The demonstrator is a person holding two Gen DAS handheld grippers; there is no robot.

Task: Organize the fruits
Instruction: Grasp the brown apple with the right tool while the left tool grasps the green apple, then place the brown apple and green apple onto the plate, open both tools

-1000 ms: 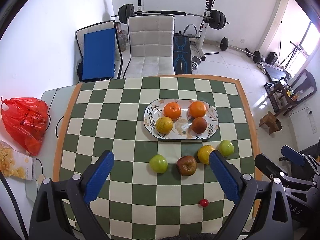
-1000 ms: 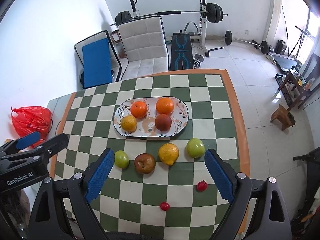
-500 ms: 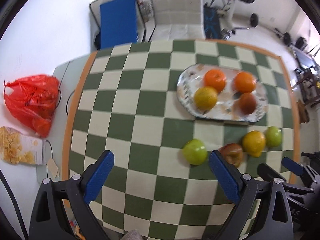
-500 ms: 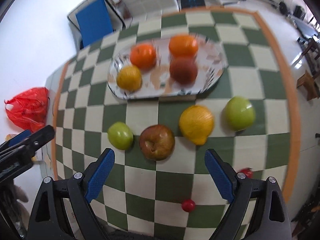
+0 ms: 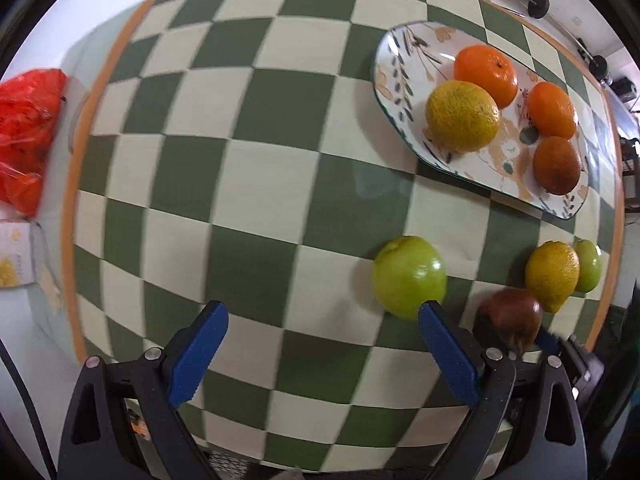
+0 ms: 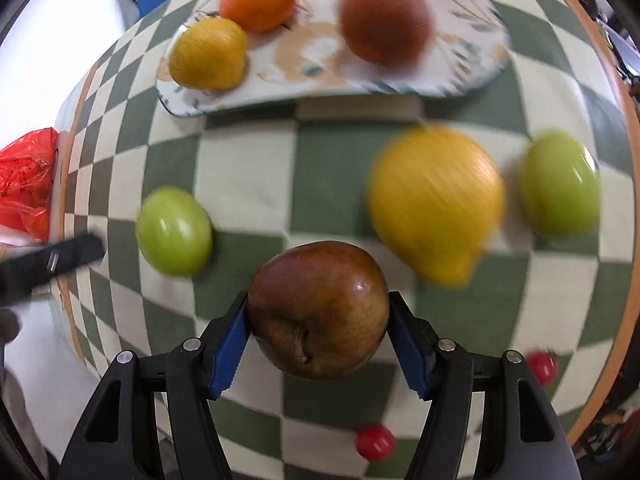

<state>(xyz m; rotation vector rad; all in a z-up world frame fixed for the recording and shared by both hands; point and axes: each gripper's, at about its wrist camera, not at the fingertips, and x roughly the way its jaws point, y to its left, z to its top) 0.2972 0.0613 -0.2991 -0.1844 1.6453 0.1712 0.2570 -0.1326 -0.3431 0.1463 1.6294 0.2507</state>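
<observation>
A dark red apple (image 6: 320, 312) sits between the blue pads of my right gripper (image 6: 318, 300), which is shut on its two sides. Around it on the checkered table lie a green apple (image 6: 174, 230), a lemon (image 6: 436, 204) and a second green apple (image 6: 560, 184). Behind them a patterned oval plate (image 6: 280, 92) carries two oranges, a yellow citrus and a brown-red fruit. My left gripper (image 5: 324, 344) is open and holds nothing. It hangs low over the table, with the green apple (image 5: 408, 276) just beyond its right finger. The red apple (image 5: 508, 320) is seen to its right.
Two small red tomatoes (image 6: 375, 442) (image 6: 542, 366) lie near the table's front edge. A red plastic bag (image 5: 24, 132) and a small box (image 5: 16, 256) lie off the table's left side. The plate (image 5: 400, 52) stands at the far right.
Both grippers have dropped close to the table. The right one has narrowed from wide open onto the dark red apple. The left one stayed open and shifted left of the fruit row.
</observation>
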